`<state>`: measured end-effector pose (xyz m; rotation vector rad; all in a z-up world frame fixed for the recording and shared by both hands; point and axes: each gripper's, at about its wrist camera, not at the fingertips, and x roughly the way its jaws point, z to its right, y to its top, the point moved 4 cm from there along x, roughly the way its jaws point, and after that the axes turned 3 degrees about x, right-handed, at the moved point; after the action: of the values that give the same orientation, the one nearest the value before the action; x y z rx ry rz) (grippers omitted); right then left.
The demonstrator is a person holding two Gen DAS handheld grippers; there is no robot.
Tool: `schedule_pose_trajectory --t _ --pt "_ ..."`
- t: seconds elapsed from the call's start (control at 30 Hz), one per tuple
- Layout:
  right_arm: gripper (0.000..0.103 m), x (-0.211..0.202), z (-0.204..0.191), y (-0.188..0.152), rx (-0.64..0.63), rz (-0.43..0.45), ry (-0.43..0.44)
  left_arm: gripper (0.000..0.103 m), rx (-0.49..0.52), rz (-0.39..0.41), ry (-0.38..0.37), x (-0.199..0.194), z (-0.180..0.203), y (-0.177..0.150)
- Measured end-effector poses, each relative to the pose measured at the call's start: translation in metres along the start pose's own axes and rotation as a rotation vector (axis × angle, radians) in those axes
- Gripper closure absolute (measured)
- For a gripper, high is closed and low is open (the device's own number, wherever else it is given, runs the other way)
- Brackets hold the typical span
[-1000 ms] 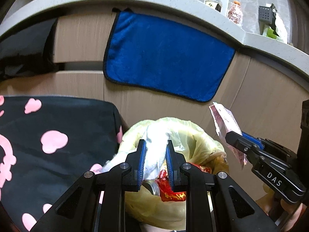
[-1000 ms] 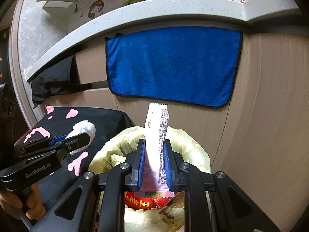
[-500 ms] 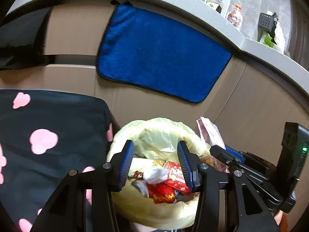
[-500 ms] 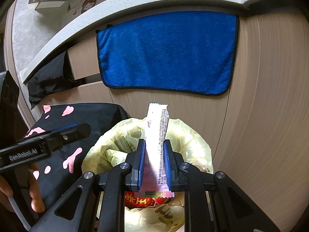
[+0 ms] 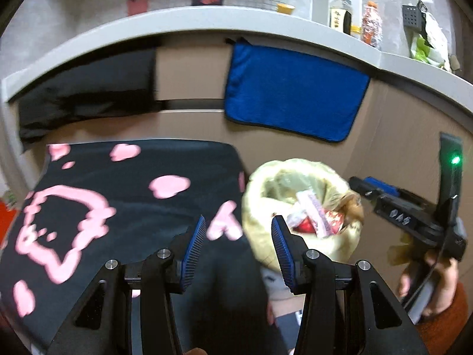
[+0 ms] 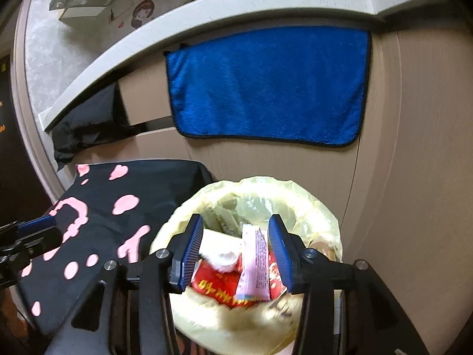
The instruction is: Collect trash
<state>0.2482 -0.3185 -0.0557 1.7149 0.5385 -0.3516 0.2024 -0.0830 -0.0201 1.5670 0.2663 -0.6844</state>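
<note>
Right wrist view: my right gripper (image 6: 235, 247) has just been spreading its jaws, and the pink wrapper (image 6: 254, 266) stands loose between them, untouched by either pad, dropping onto the red packets (image 6: 218, 285) and white tissue (image 6: 223, 259) inside the yellow-lined trash bin (image 6: 319, 207). My left gripper (image 5: 239, 250) is released and empty, over the black cloth with pink hearts (image 5: 124, 195) at the bin's left edge.

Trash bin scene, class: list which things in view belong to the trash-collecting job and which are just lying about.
Part of the job:
yellow-lined trash bin
pink wrapper
white tissue wad
red packet
right gripper, open
left gripper, open

Just lying about:
blue towel
black pink-patterned cloth
bottle
</note>
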Motion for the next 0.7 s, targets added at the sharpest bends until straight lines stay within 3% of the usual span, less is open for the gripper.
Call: schedule_pose_trajectory --t 0.13,0.3,0.43,0.7 --pt "0.055 -0.037 -0.023 -0.011 0.018 -0.008 0.054 0.055 0.025 0.029 0.063 -0.039 -0.008 -0.022" --pt "0.05 -0.088 -0.071 -0.042 -0.034 -0.037 0.14 0.055 0.065 0.037 0.063 -0.072 -0.006 -0.05" --pt "0.05 -0.125 -0.106 -0.071 -0.089 -0.003 0.069 0.055 0.061 0.079 0.072 -0.097 -0.008 -0.065" --pt "0.05 -0.175 -0.143 -0.097 -0.138 0.088 -0.002 0.055 0.034 0.178 0.144 -0.147 -0.021 -0.078"
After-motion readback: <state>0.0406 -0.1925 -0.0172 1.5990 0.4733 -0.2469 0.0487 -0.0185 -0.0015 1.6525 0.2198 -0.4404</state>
